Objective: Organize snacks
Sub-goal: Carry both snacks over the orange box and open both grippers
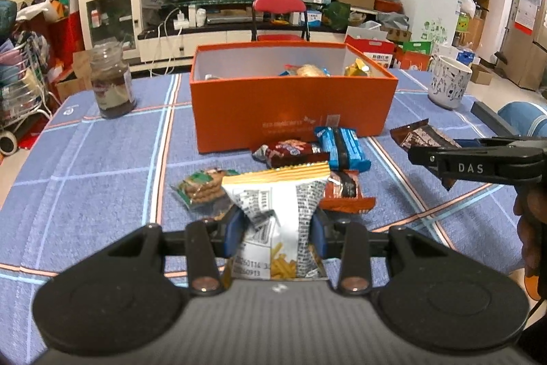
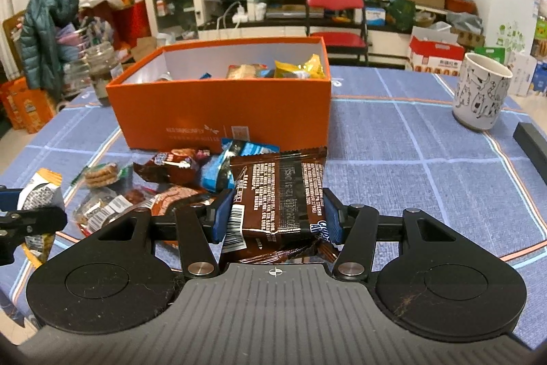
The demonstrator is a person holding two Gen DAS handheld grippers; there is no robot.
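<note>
My left gripper [image 1: 277, 228] is shut on a white snack packet with an orange top [image 1: 278, 194], held just above the blue cloth. Pinched between the blue pads of my right gripper [image 2: 277, 214] is a brown chocolate packet [image 2: 278, 190], also lifted off the table. Both point toward the open orange box [image 1: 290, 108], which holds several snacks, among them a yellow packet [image 2: 301, 67]. In front of the box lies a loose pile: a blue packet [image 1: 342, 147], a dark red packet [image 1: 290, 153], a biscuit packet [image 1: 201, 188] and an orange-brown packet [image 1: 345, 194]. The right gripper [image 1: 478, 159] shows at the left view's right edge.
A glass jar [image 1: 112, 81] stands left of the box on the checked blue tablecloth [image 1: 102, 177]. A white mug with cat drawings [image 2: 482, 91] sits at the right. A dark bar [image 2: 533, 142] lies by the right table edge. A red chair [image 1: 280, 12] stands behind the table.
</note>
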